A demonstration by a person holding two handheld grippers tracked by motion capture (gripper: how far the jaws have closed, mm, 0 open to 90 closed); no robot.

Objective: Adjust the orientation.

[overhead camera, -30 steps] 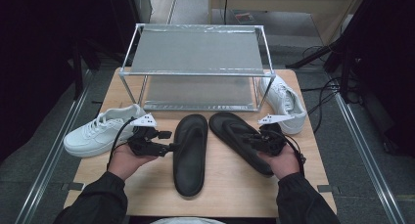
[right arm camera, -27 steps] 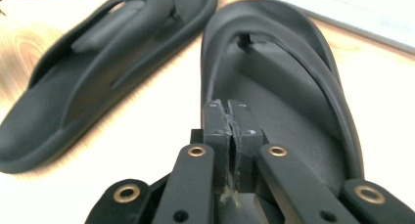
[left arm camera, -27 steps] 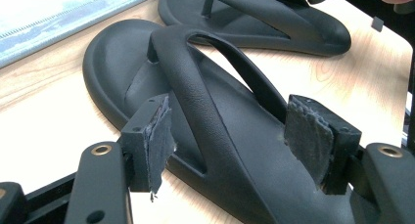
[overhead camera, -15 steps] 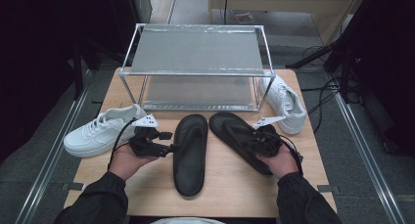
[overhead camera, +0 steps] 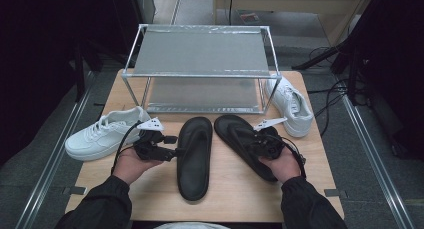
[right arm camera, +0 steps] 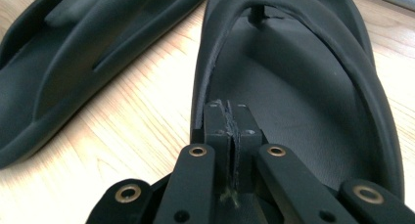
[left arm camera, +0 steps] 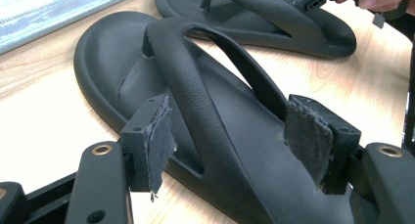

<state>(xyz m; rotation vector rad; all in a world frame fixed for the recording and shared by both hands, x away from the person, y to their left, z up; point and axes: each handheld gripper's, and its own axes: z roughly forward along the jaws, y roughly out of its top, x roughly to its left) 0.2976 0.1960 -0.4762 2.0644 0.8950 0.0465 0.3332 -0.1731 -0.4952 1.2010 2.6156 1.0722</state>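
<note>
Two black flip-flops lie side by side on the wooden table (overhead camera: 235,199). My left gripper (overhead camera: 176,145) sits at the left edge of the left flip-flop (overhead camera: 194,159). In the left gripper view it (left arm camera: 230,136) is open, its pads straddling the strap of that flip-flop (left arm camera: 195,87) without touching it. My right gripper (overhead camera: 254,139) rests over the right flip-flop (overhead camera: 235,131). In the right gripper view its pads (right arm camera: 228,119) are pressed together over the sole of that flip-flop (right arm camera: 303,87), with the strap's left branch running just outside the left pad.
A metal two-shelf rack (overhead camera: 200,75) stands at the back of the table. One white sneaker (overhead camera: 102,136) lies at the left edge and another white sneaker (overhead camera: 290,104) beside the rack's right leg. Cables lie on the floor at the right.
The right hand has shifted slightly on its flip-flop. The left hand and both flip-flops have kept still.
</note>
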